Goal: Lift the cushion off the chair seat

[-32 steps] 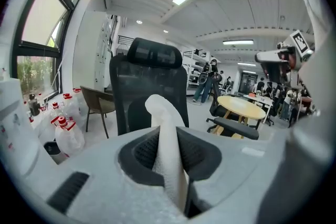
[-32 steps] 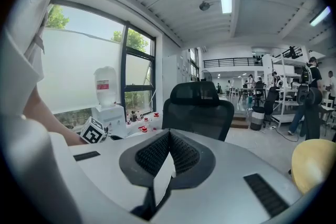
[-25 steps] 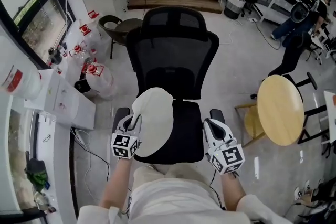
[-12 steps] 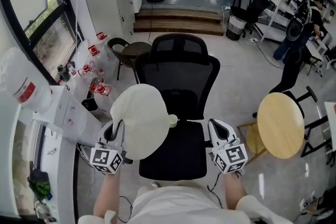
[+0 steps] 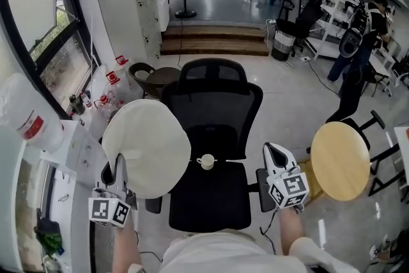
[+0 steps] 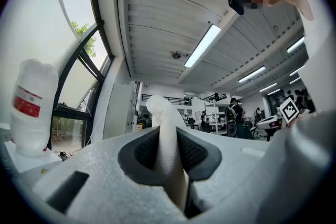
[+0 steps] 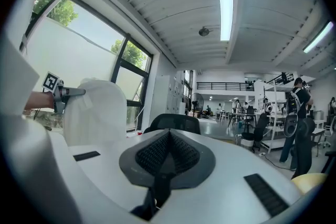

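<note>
**pad_wrangler:** So we've got the cushion (image 5: 148, 147) up in the air, off to the left of the chair (image 5: 214, 105) and clear of the seat (image 5: 211, 201). The left claw (image 5: 118, 171) is clenched on its lower edge. The right claw (image 5: 276, 151) is closed on nothing and hovers by the chair's right side. What should we be worrying about?

**servo_sam:** Mostly the pinch. We're holding a big floppy disc by one thin rim, so all its weight hangs off that one spot. We reckon a quick swing could slide it out and drop it back onto the seat. There's also a small white cup-looking thing (image 5: 206, 161) at the back of the seat, and a falling cushion might knock it. The big water jug (image 5: 29, 115) is over on the left too, so if we swing wide we could clip that.

**pad_wrangler:** Do the views tell us different stuff?

**servo_sam:** Yep. The head view gives us the layout but not the bite. The left gripper view shows the rim squeezed between the dark pads (image 6: 197, 152) and sticking up past them. The right gripper view shows its own jaws pressed together with nothing between them. It also shows the cushion side-on, which we can't get from above.
</note>
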A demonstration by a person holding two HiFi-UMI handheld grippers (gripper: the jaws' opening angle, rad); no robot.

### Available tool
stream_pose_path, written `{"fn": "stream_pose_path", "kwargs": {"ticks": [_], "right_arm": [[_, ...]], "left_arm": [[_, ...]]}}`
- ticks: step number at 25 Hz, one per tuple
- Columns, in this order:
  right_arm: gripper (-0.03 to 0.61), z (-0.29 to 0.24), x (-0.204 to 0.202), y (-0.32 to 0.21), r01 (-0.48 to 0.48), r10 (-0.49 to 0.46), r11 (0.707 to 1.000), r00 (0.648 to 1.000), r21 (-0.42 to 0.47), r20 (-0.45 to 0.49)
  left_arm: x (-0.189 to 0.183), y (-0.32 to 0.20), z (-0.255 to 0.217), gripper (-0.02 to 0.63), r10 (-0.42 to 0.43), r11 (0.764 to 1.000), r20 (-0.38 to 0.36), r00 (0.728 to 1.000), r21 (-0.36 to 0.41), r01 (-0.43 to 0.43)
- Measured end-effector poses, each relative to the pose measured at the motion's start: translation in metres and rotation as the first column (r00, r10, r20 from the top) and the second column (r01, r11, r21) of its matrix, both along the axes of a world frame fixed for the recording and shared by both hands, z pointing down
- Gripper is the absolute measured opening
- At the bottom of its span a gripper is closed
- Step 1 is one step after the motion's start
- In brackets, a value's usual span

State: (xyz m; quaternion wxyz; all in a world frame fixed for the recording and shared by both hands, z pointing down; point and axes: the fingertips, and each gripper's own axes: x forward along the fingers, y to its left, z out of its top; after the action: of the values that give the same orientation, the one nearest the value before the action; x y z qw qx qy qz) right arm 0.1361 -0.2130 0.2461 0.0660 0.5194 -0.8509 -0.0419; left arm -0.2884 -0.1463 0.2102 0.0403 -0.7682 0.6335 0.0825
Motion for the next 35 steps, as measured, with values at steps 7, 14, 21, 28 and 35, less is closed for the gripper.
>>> {"fn": "stream_pose_path", "kwargs": {"ticks": [7,14,21,28,35], "right_arm": [[0.002,0.0,0.02,-0.01,-0.033,0.033,0.999,0.999,-0.007,0.01],[0.002,-0.003,0.03,-0.005,-0.036,0.036,0.999,0.999,-0.006,0.029],[0.0,0.003,0.037,0.007,-0.061,0.062,0.998,0.996,-0.028,0.07],[0.0,0.003,0.046,0.014,-0.072,0.074,0.997,0.995,-0.035,0.073],[0.0,0.004,0.048,0.02,-0.072,0.075,0.997,0.995,-0.037,0.073]], "left_arm": [[-0.021,0.023,-0.032,0.054,-0.085,0.994,-0.026,0.996,0.068,0.087],[-0.032,0.048,-0.036,0.054,-0.169,0.981,-0.011,0.985,0.09,0.17],[-0.037,0.066,-0.013,0.054,-0.213,0.975,-0.042,0.976,0.056,0.215],[-0.028,0.072,0.001,0.054,-0.212,0.977,-0.046,0.976,0.029,0.213],[-0.015,0.067,-0.003,0.054,-0.176,0.983,-0.051,0.983,0.046,0.179]]}}
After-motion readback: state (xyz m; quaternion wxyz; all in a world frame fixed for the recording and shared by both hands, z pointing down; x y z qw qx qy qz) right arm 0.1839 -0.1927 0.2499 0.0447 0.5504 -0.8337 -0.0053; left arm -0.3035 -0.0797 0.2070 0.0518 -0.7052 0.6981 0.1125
